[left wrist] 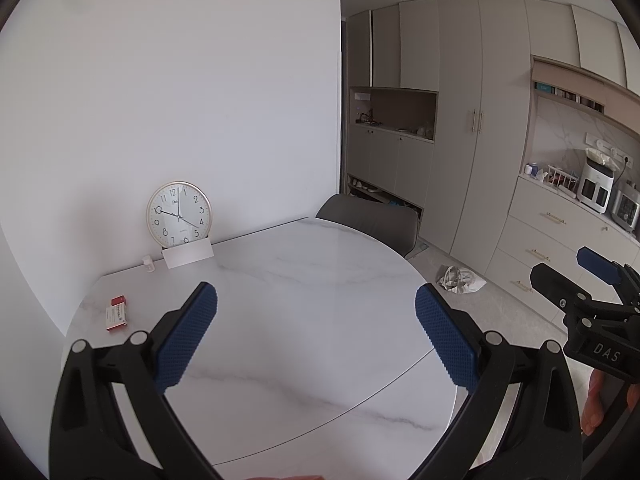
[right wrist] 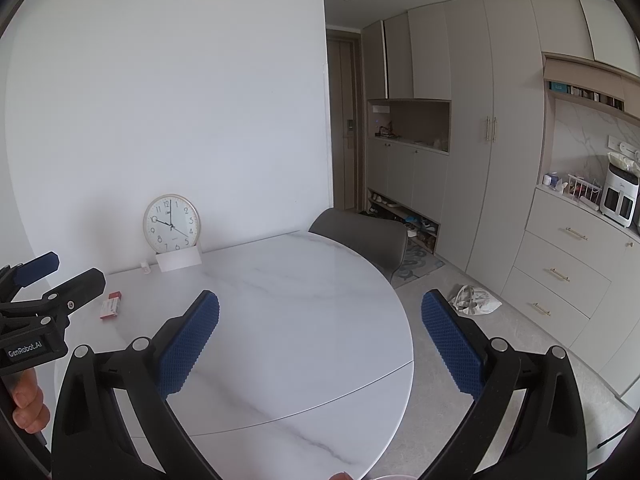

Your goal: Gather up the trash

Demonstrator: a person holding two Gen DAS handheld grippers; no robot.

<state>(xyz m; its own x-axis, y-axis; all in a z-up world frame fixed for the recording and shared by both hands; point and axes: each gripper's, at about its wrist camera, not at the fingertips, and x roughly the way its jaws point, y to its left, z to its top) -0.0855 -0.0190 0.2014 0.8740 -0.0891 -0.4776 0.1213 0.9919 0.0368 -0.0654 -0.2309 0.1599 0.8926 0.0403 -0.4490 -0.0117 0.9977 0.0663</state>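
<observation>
A crumpled pale bag [left wrist: 460,279] lies on the floor right of the table; it also shows in the right wrist view [right wrist: 475,300]. Two small red and white boxes [left wrist: 117,313] lie at the table's left side, also in the right wrist view [right wrist: 111,306]. A tiny white bottle [left wrist: 148,262] stands near the clock. My left gripper [left wrist: 316,334] is open and empty above the marble table [left wrist: 304,280]. My right gripper [right wrist: 320,340] is open and empty over the table's right part [right wrist: 288,300]. Each gripper shows at the edge of the other's view.
A round clock [left wrist: 178,214] and a white card [left wrist: 188,255] lean against the wall at the table's back. A grey chair [left wrist: 370,222] stands behind the table. Cabinets and a counter with appliances [left wrist: 596,184] line the right wall.
</observation>
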